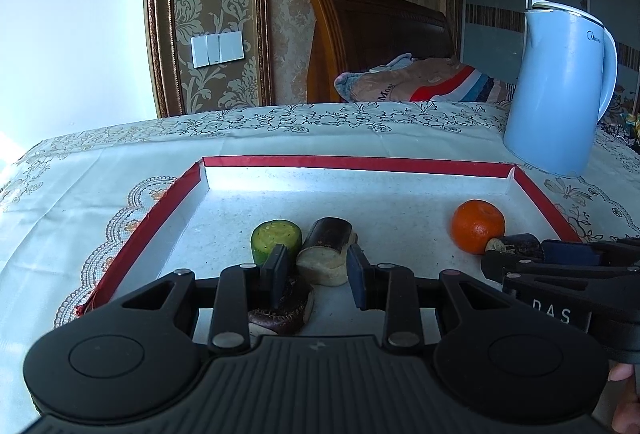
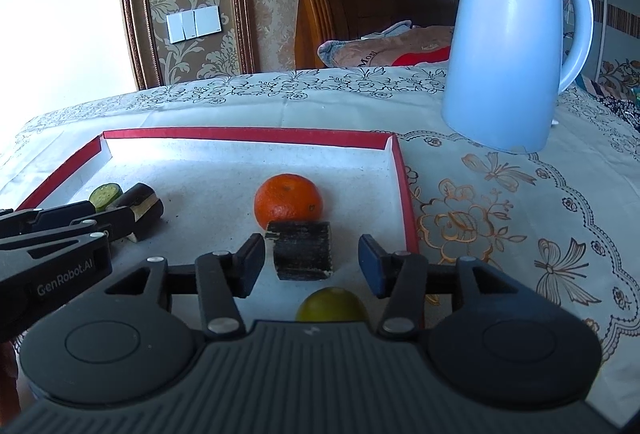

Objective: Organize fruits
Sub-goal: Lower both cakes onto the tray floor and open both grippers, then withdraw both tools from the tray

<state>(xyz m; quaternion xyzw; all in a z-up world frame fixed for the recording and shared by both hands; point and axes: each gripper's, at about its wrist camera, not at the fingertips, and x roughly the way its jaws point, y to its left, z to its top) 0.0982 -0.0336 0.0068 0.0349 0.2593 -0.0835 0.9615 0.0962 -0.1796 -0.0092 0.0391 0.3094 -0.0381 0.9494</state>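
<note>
A red-rimmed white tray (image 1: 360,163) (image 2: 248,133) holds the produce. My left gripper (image 1: 318,274) is shut on a short eggplant piece (image 1: 328,250), which rests on the tray floor beside a green cucumber chunk (image 1: 276,240). Another dark eggplant slice (image 1: 280,310) lies under its left finger. My right gripper (image 2: 312,262) is open, with a dark eggplant block (image 2: 302,250) standing loose between its fingers. An orange (image 2: 288,199) (image 1: 478,226) sits just beyond that block. A green citrus fruit (image 2: 332,308) shows close under the right gripper.
A pale blue kettle (image 2: 508,45) (image 1: 560,93) stands on the patterned tablecloth (image 2: 500,218) past the tray's far right corner. The left gripper (image 2: 80,230) reaches in from the left of the right wrist view. A wooden headboard and bedding lie behind the table.
</note>
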